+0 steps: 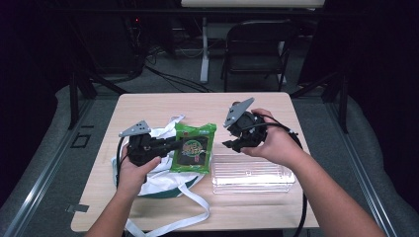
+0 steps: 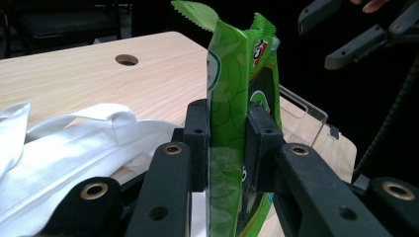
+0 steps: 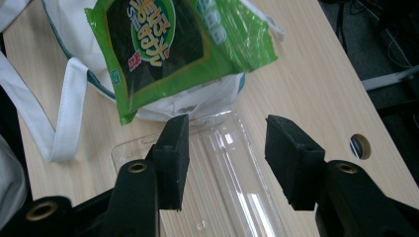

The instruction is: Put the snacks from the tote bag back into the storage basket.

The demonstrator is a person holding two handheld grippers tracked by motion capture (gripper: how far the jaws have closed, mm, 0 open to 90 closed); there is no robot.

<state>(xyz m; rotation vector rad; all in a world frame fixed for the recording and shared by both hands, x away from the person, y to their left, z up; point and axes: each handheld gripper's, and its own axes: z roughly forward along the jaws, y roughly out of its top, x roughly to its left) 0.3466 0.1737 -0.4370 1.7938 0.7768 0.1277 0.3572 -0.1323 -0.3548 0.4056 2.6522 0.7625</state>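
Over the white bag (image 1: 163,173) on the desk (image 1: 148,106), left tongs (image 2: 227,143) pinch the green snack packet (image 2: 232,84); right tongs (image 3: 227,158) hang wide open, gripping nothing, above the clear tray (image 3: 232,187).

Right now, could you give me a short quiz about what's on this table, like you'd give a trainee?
1. True or false: the left tongs are clamped on the green snack packet.
2. What lies under the right tongs? A) a clear plastic box B) a metal bowl C) a book
3. Fill in: the white cloth bag lies at the packet's ____ as seen in the high view.

Key:
1. True: both pads press on the packet.
2. A: the clear plastic box is below the open, empty tongs.
3. Left, partly under it, on the wooden table.
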